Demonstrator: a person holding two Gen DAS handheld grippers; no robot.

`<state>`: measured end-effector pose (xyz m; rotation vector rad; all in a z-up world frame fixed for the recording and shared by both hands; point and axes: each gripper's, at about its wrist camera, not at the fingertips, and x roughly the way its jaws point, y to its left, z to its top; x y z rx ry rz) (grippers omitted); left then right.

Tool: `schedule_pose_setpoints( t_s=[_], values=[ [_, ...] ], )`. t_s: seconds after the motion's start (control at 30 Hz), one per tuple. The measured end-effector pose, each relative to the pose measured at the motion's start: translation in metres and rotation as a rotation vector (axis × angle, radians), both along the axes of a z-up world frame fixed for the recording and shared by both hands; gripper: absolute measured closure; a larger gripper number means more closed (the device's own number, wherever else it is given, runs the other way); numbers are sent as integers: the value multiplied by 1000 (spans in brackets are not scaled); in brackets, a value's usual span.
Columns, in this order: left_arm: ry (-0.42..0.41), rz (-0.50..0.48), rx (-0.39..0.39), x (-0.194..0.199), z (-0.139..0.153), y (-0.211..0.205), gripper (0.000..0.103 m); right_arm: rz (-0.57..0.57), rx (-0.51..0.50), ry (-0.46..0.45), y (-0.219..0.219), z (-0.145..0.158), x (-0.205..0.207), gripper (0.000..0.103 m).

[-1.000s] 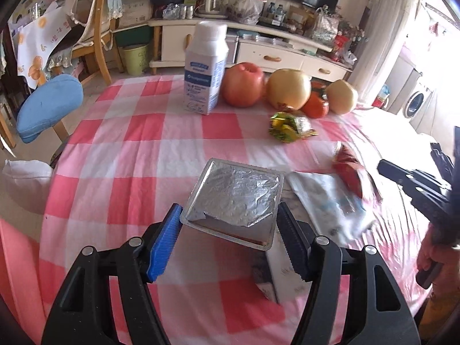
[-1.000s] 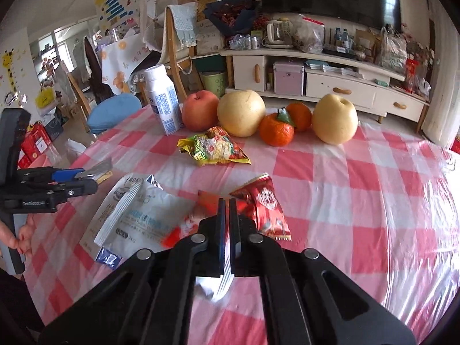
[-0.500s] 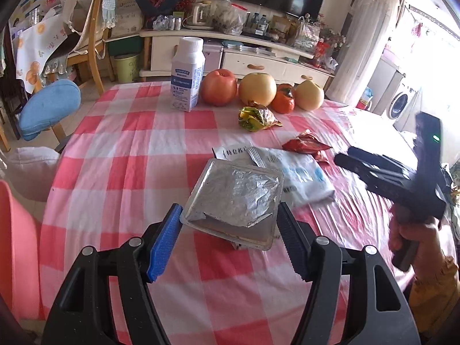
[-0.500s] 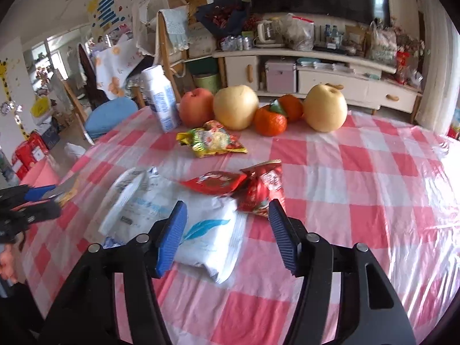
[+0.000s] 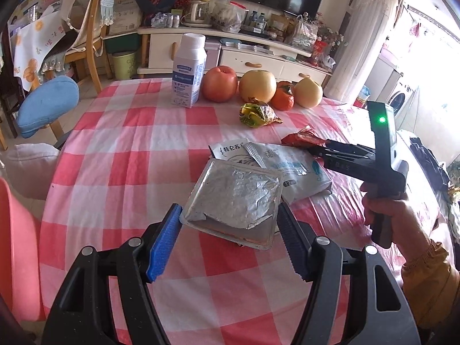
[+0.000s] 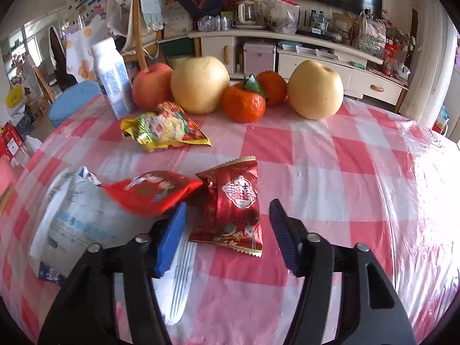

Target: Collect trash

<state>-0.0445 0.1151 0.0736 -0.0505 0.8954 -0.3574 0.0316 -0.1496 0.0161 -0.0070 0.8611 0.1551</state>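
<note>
Gripping a foil-lidded tray [image 5: 234, 198] by its two sides, the left gripper [image 5: 227, 240] holds it above the checked tablecloth [image 5: 120, 155], its foil partly peeled with something reddish inside; the right gripper [image 6: 227, 237] stands released, its jaws having just been closing, with a dark red snack wrapper [image 6: 234, 210] lying flat between the pads, untouched; another red wrapper [image 6: 152, 192] rests on a white bag [image 6: 77, 218] printed with blue characters I cannot read; a milk bottle [image 6: 112, 77] stands beside the fruit.
</note>
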Motion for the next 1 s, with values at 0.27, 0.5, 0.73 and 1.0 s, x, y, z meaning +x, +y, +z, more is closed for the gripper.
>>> schedule_pose_setpoints(
  t_s=[0.27,0.5,0.73,1.0],
  values=[
    [6,-10,-1,-1,-2,-3,35,7,-24,-4,2,1,-2,68],
    [-15,-5,-17,-5,6,5,35,-35,-6,-45,-6,9,-18,71],
    [-39,1,-36,-13,16,15,35,-56,8,-115,-6,34,-45,71],
    [-64,40,-68,-20,28,38,35,-19,56,-132,25,53,-78,71]
  ],
)
